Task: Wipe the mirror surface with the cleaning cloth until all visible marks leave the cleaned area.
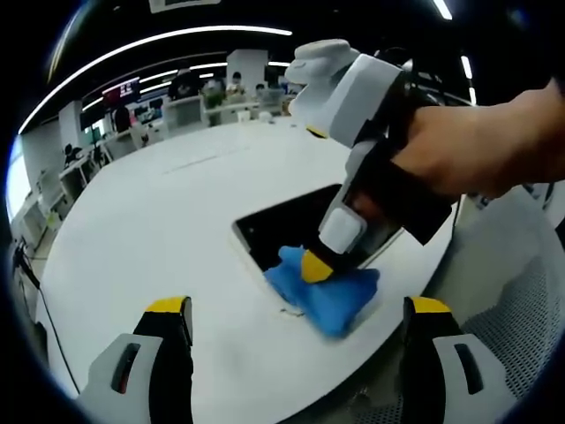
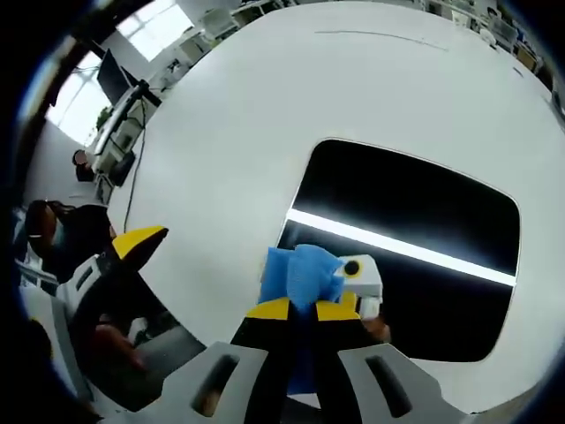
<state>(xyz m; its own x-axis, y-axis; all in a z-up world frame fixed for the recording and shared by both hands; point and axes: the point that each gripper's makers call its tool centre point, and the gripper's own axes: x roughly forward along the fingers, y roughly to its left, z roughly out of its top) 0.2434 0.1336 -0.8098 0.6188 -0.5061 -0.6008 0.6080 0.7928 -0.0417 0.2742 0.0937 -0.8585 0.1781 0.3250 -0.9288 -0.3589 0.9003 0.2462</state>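
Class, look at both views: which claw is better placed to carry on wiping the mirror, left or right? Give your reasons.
Right. The right claw is shut on the blue cloth at the mirror's edge. The left claw hangs open above the white table, holding nothing.

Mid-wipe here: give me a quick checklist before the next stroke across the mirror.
1. Right gripper shut on the blue cloth: ok.
2. Cloth lies on the mirror near its edge: ok.
3. Left gripper open, apart from cloth and mirror: ok.
4. Mirror lies flat on the white table, whole outline seen in the right gripper view: ok.
5. Marks remaining on the glass: cannot tell; it reflects dark ceiling and a light strip.
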